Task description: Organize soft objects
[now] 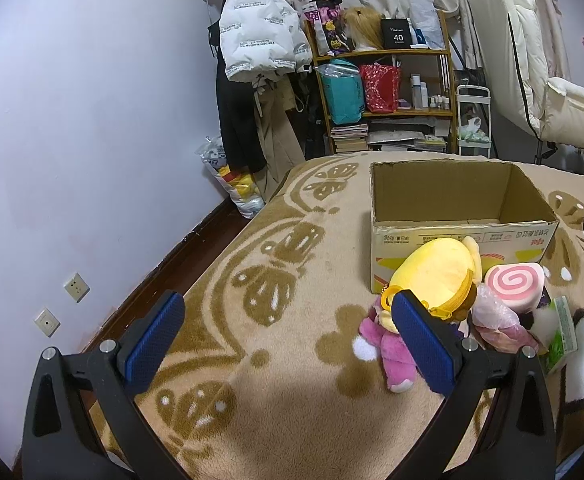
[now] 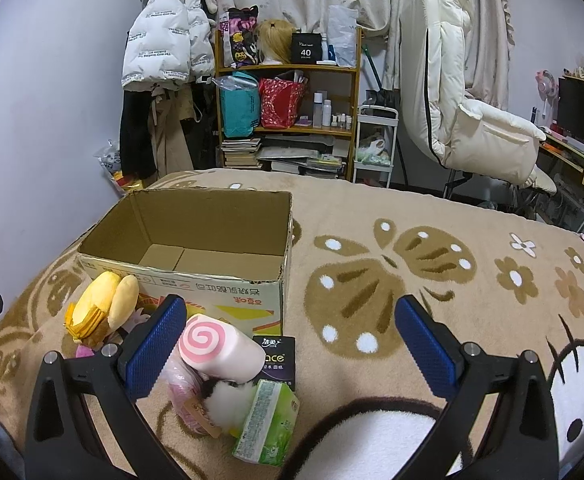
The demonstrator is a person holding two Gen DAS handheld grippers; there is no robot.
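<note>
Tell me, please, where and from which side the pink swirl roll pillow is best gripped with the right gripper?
Grip the pink swirl roll pillow across its round body, coming from above. It lies on its side atop the pile, swirl end facing the cardboard box, so its curved sides are exposed. The right gripper is open, probably wide enough to straddle it.

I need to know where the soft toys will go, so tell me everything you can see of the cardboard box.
The cardboard box is brown corrugated card, open-topped, its top edges ragged. It stands upright on the patterned blanket. Nothing shows inside; only its bare bottom flaps are visible. The outer front is pale with upside-down red print and yellow graphics. The yellow plush leans against that front; the pink swirl plush lies just before it.
</note>
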